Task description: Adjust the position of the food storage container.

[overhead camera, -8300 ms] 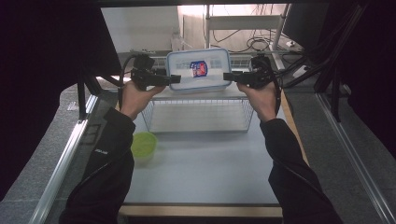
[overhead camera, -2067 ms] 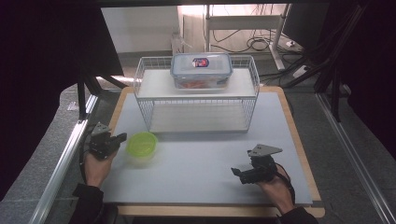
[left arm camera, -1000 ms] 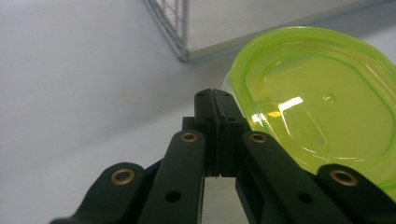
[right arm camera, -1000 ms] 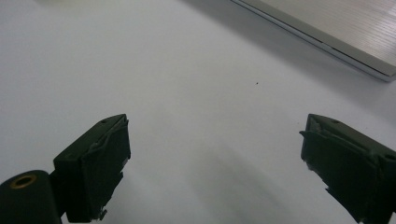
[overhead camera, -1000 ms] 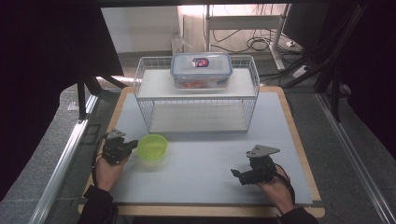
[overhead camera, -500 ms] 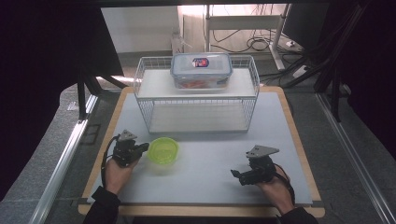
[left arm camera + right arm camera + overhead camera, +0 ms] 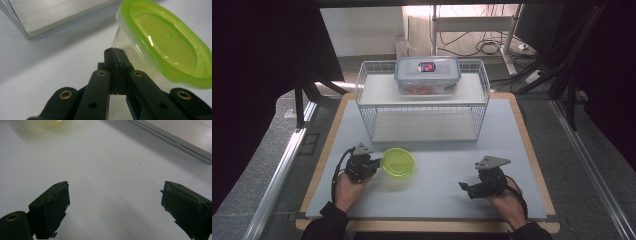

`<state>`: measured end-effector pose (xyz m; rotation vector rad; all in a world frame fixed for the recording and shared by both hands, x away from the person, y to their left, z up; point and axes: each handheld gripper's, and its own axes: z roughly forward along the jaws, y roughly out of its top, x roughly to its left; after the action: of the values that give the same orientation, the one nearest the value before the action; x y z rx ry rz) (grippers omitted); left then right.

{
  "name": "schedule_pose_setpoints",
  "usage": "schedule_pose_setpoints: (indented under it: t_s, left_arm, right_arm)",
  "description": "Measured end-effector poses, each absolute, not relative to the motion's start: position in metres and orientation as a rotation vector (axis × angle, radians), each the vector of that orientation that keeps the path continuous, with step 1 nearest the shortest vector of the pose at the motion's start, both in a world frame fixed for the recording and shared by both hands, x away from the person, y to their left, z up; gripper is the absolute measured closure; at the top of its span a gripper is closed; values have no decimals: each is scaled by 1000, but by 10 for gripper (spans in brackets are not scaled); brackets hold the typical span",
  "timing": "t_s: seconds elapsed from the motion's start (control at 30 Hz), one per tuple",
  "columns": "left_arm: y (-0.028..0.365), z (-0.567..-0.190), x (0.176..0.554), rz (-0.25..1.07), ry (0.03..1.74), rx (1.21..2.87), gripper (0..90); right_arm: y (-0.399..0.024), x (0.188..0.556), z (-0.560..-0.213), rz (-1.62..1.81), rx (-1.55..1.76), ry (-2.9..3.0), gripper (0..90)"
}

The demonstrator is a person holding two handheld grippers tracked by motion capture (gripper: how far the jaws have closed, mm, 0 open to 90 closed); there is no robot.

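Item: round clear plastic tub with lime-green lid, upright on the white counter, in front of the white wire rack, left of centre. Left gripper: jaws pressed together, empty, tips touching or just beside the tub's wall, apparently nudging it sideways rather than gripping it. Right gripper: jaws wide, empty, low over bare counter, well apart from the tub. Rectangular clear lidded food box with blue clips: already on the rack's top shelf. Judged status: box placed; tub not yet lifted or shelved.
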<state>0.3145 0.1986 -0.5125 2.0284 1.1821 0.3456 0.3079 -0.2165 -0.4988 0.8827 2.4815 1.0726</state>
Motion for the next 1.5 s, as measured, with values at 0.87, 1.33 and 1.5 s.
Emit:
schedule_pose_setpoints:
  t_s: [0.87,1.33,1.5]
  left_arm:
    - [180,-533,310,213,1023,2149,897]
    - [144,-534,300,196,916,2195,893]
    - [145,-533,301,229,936,2192,879]
  right_arm:
    - [-215,307,-500,1070,882,2491,79]
    - [-214,307,-500,1064,882,2500,80]
    - [-214,307,-501,1065,879,2504,80]
